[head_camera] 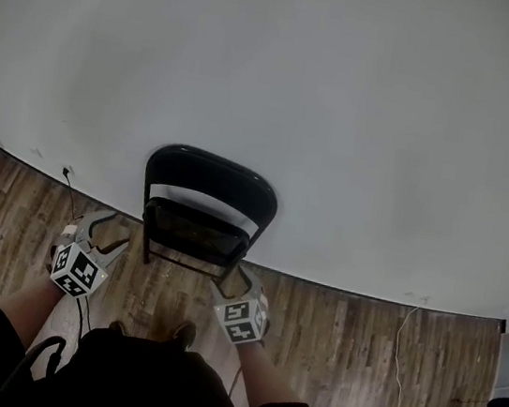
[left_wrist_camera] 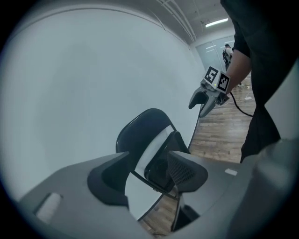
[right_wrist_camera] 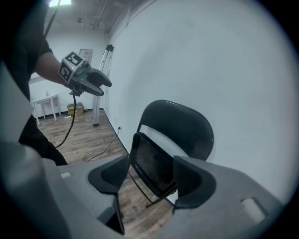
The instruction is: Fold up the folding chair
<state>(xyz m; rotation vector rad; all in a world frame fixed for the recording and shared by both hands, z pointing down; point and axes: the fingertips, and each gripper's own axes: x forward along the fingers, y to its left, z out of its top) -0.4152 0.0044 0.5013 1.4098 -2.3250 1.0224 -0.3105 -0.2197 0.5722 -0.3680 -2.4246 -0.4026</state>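
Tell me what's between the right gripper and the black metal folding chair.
Only bare wooden floor separates right gripper from black folding chair, per right gripper view.

No text, brand or number is legible; left cube (head_camera: pixel 75 268) and right cube (head_camera: pixel 240 319) carry only square coded markers.

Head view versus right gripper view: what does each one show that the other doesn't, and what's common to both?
Only the head view: the person's shoes, and a white cable trailing over the floor at right.
Only the right gripper view: a stand leaning by the wall, a small white table behind it, and a ceiling light.
Both: the black chair against the white wall, the open left gripper off the chair, and the wood floor.
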